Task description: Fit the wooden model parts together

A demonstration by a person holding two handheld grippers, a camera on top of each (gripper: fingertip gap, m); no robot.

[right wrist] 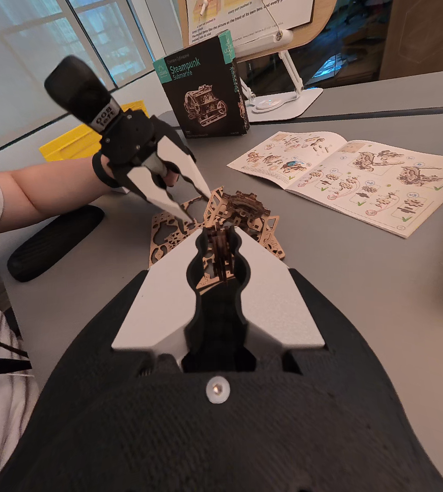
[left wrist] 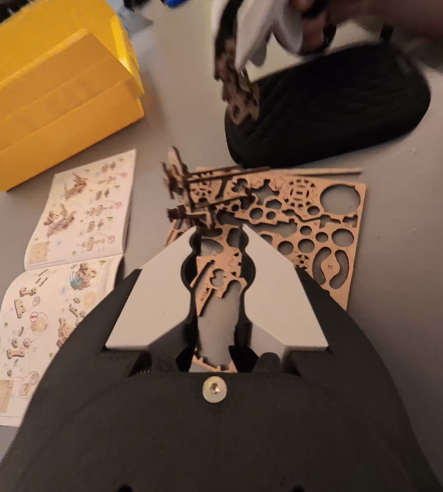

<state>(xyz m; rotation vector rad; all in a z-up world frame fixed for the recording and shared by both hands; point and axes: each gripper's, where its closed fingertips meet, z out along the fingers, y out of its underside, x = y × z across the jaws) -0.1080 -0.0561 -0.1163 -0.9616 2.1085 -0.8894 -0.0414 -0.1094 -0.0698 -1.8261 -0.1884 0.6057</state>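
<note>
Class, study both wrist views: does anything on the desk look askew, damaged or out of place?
Nothing looks damaged or spilled. The punched-out wooden sheet lies flat, the instruction booklet lies open, the kit box stands upright, and the part-built wooden model rests tilted on the sheet.

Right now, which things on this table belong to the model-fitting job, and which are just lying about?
In the job: right tool, gripping a stack of wooden parts; left tool; part-built model; punched-out sheet; open instruction booklet.

Lying about: yellow bin; black padded rest; kit box; white stand.
</note>
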